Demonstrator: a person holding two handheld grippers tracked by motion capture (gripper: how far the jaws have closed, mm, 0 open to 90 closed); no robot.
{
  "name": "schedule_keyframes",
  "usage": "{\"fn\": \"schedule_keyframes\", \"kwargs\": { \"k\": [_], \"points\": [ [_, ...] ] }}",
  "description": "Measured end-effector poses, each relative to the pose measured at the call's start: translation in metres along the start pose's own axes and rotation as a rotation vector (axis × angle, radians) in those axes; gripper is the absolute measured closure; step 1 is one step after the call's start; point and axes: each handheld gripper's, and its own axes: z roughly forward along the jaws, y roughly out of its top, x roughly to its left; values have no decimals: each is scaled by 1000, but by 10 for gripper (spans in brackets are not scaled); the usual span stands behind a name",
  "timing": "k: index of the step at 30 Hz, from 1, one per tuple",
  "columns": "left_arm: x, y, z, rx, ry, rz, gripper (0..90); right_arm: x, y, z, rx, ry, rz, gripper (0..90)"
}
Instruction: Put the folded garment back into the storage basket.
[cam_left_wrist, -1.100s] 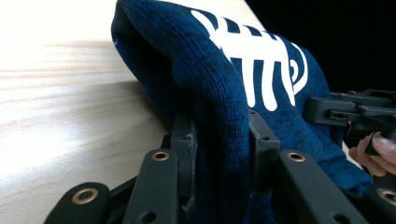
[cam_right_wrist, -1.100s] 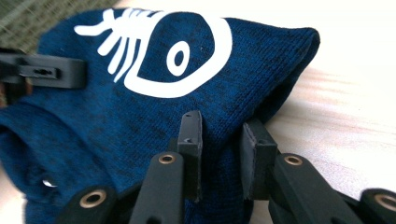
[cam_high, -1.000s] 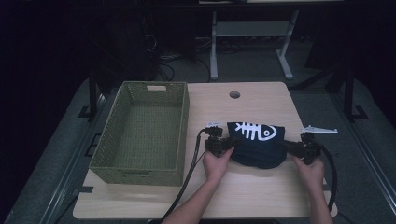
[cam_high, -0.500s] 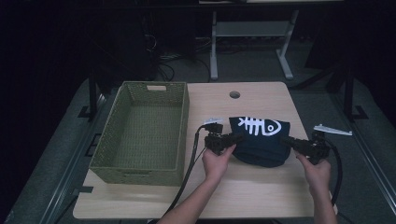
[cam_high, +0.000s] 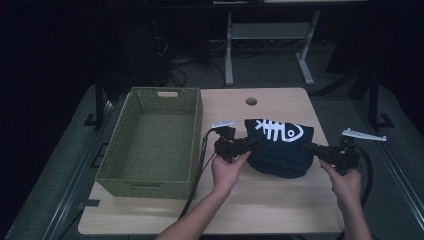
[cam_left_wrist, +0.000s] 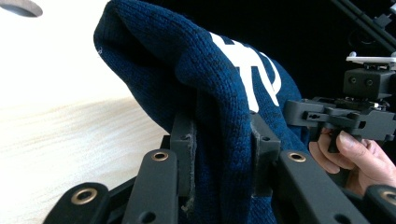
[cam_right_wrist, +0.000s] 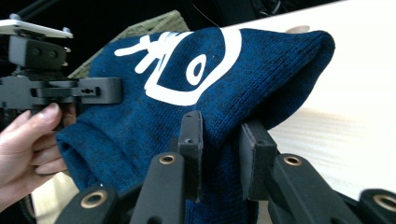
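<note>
A folded dark blue knit garment (cam_high: 280, 147) with a white fish-skeleton print hangs between both grippers, lifted off the wooden table (cam_high: 280, 205). My left gripper (cam_high: 257, 144) is shut on its left edge; in the left gripper view the knit (cam_left_wrist: 219, 93) is pinched between my jaws (cam_left_wrist: 223, 158). My right gripper (cam_high: 306, 148) is shut on the right edge, and the right gripper view shows the cloth (cam_right_wrist: 196, 88) clamped between the pads (cam_right_wrist: 219, 154). Each gripper view also shows the other hand and gripper farther off.
A green woven basket (cam_high: 155, 142) stands on the left part of the table, with nothing in it. A round cable hole (cam_high: 251, 101) lies at the table's far edge. Black cables trail from both grippers toward the front. Dark floor and a metal stand lie beyond.
Both hands have risen with the garment, lifting it off the table. The hands have also drawn a little farther apart, stretching the cloth.
</note>
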Motion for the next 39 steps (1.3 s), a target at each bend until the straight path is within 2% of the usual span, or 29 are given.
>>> {"fn": "schedule_keyframes", "kwargs": {
  "k": [6, 14, 16, 18, 20, 25, 28, 29, 36, 39],
  "points": [
    [-5, 12, -14, -6, -6, 16, 688, 9, 9, -1, -19, 45, 9, 730],
    [-2, 20, -21, -5, -2, 18, 688, 14, 15, 4, -26, 74, 33, 731],
    [-1, 23, -25, -13, -10, 4, 688, 16, 18, 6, -32, 81, 28, 731],
    [-1, 26, -28, -11, -5, 18, 688, 20, 21, 8, -35, 88, 31, 731],
    [1, 30, -34, -17, -8, 5, 688, 22, 23, 12, -39, 108, 33, 731],
    [3, 34, -44, -18, -6, 3, 687, 28, 27, 16, -32, 132, 41, 730],
    [5, 35, -49, -22, -15, -2, 686, 31, 29, 20, -29, 144, 40, 730],
    [7, 36, -54, -26, -30, -18, 685, 34, 30, 22, -32, 155, 41, 730],
    [10, 40, -67, -33, -26, -11, 684, 43, 36, 30, -28, 181, 38, 730],
    [14, 42, -73, -35, -27, -23, 684, 47, 39, 34, -17, 186, 30, 731]
  ]
}}
